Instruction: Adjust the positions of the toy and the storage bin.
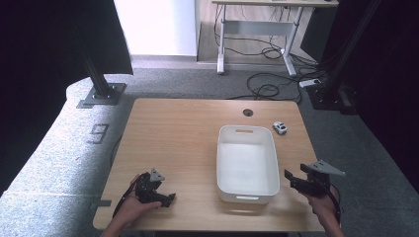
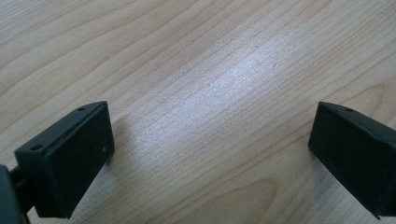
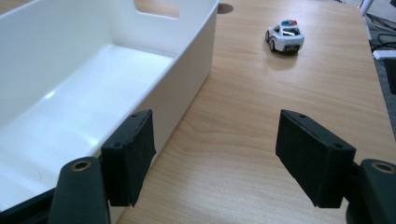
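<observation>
1. Toy car (image 1: 280,127): white, police-style with a light bar on the roof; stands upright on the wooden table (image 1: 173,143), beyond the far right corner of the bin and apart from it. In the right gripper view (image 3: 285,37), ahead and well clear of the jaws.
2. Bin (image 1: 247,163): white plastic, rectangular, cut-out handles at both ends; right of the table's middle. Inside bare, nothing in it (image 3: 70,93).
3. Right gripper (image 1: 292,178): held at the near right edge of the table, just beside the bin's near right corner. Jaws spread wide, nothing between them (image 3: 215,154); aimed along the bin's right wall toward the car.
4. Left gripper (image 1: 165,200): low over the near left part of the table, well apart from bin and car. Jaws wide apart, bare wood between them (image 2: 210,149).
5. Progress, by judgement: work at its very start. Car not yet reached, gripped or lifted.
6. Remaining, by judgement: advance of right gripper to car, closing on its body, lift, carry over the rim, release inside the bin.
</observation>
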`<state>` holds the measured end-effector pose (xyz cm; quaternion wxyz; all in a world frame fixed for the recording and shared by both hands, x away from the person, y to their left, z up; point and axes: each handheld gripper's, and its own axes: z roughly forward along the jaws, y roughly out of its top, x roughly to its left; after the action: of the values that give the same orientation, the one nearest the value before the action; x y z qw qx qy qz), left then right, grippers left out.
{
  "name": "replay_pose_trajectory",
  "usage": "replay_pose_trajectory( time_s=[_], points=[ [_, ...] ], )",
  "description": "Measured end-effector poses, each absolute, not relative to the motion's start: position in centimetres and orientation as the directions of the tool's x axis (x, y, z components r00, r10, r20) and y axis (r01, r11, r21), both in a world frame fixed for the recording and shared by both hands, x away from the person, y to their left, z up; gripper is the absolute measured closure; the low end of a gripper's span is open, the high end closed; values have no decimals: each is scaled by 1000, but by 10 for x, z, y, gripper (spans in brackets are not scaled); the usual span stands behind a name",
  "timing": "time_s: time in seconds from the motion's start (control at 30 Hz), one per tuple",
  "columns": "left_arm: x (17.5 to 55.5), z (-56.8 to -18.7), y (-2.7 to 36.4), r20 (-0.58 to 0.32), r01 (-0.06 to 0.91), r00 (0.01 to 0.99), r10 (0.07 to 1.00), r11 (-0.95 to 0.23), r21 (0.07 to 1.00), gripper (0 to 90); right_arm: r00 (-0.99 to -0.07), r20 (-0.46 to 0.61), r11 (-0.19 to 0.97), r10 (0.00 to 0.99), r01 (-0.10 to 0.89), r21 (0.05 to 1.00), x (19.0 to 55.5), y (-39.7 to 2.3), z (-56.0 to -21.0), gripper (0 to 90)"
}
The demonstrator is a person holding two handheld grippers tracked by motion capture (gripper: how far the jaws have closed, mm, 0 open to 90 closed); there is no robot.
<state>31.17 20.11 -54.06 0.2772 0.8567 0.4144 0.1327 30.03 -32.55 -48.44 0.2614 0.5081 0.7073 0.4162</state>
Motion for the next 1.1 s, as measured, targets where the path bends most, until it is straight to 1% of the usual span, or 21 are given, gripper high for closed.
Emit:
replay_pose_trajectory(
  time_s=[0.67,1.1],
  points=[
    [312,-541,201,-3,636,623,782,-504,585,3,-376,80,109,923,457,883,299,-307,-469,280],
    [312,-541,201,-3,635,624,782,-505,584,3,-395,74,129,916,464,876,301,-299,-470,280]
  ],
)
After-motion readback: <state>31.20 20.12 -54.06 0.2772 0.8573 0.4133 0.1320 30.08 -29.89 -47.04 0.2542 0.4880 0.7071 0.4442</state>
